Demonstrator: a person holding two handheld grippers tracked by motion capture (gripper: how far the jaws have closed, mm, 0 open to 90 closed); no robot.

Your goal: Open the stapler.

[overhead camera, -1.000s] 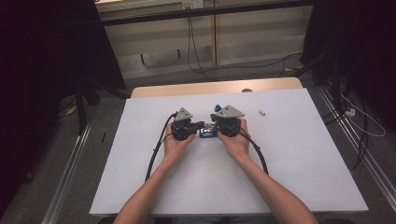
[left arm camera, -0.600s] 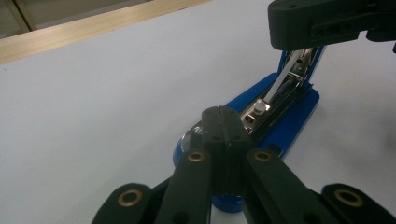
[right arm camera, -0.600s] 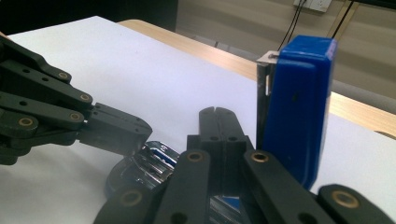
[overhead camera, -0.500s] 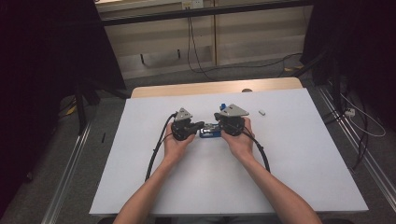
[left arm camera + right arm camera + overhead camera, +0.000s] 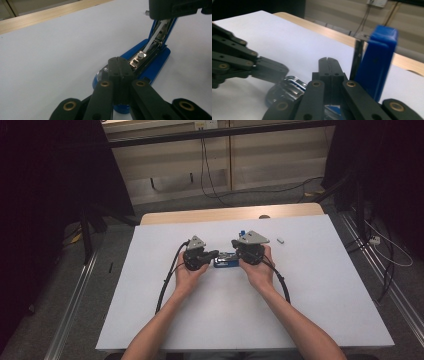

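Observation:
A blue stapler (image 5: pixel 226 262) lies open on the white table (image 5: pixel 325 285) between my two grippers. In the left gripper view, my left gripper (image 5: pixel 117 65) is shut with its tips resting on the front end of the stapler's metal magazine (image 5: pixel 147 53), over the blue base (image 5: pixel 156 68). My right gripper (image 5: pixel 327 61) is shut too, with nothing visible between its jaws. The stapler's blue lid (image 5: pixel 378 65) stands upright against that gripper's right side. From above, the left gripper (image 5: pixel 216 253) and right gripper (image 5: pixel 235 256) point at each other, and the lid's tip (image 5: pixel 241 232) sticks up behind the right one.
A small white object (image 5: pixel 280 240) lies on the table to the right of the right hand. A wooden strip (image 5: pixel 200 215) runs along the far edge. Black cables (image 5: pixel 167 280) trail from both grippers toward the person.
The right gripper and the blue lid have shifted slightly to the right, and the lid stands a little higher. The left gripper has stayed put on the stapler.

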